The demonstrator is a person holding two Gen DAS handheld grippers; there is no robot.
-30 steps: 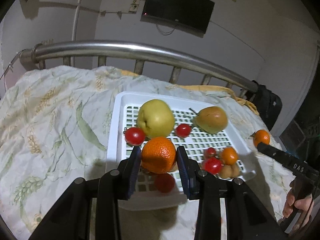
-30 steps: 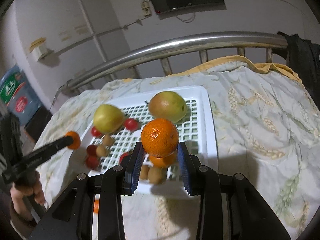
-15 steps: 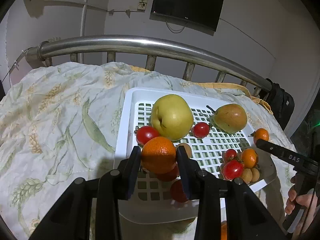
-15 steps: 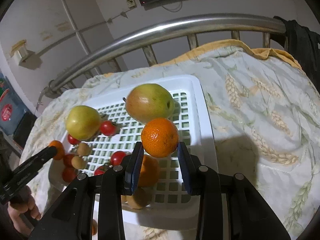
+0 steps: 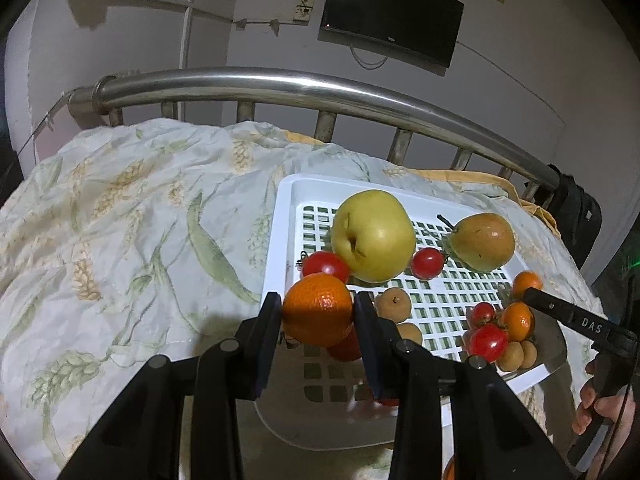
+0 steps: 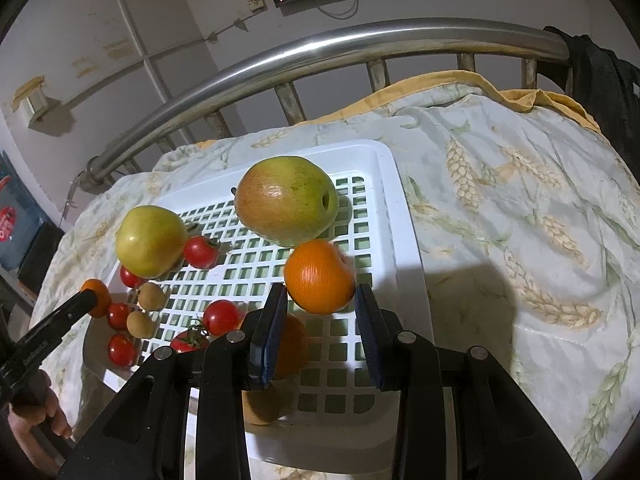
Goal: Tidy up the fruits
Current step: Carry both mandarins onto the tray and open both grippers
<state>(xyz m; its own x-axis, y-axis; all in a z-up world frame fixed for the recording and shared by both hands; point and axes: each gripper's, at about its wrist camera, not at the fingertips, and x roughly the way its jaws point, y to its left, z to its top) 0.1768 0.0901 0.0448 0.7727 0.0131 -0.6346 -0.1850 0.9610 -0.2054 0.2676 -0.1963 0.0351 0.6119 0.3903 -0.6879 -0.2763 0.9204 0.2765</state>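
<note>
My left gripper (image 5: 316, 312) is shut on an orange (image 5: 318, 309) and holds it over the near left corner of the white slotted tray (image 5: 288, 200). My right gripper (image 6: 320, 308) has its jaws spread, and a second orange (image 6: 320, 276) sits just ahead of the fingertips over the tray's right side (image 6: 400, 208); contact with the pads is not clear. A yellow apple (image 5: 374, 235), a pear (image 5: 482, 242), cherry tomatoes (image 5: 427, 263), longans (image 5: 394, 303) and a small orange (image 5: 517, 320) lie in the tray.
The tray rests on a floral bedspread (image 5: 132, 232) with a steel bed rail (image 5: 304, 88) behind. A black bag (image 6: 604, 92) hangs at the rail's right end. Another orange (image 6: 292, 344) and a longan (image 6: 262, 404) lie under my right gripper.
Both grippers moved forward over the tray. The right jaws widened, and its orange now sits ahead of the fingertips instead of between them. The left still grips its orange.
</note>
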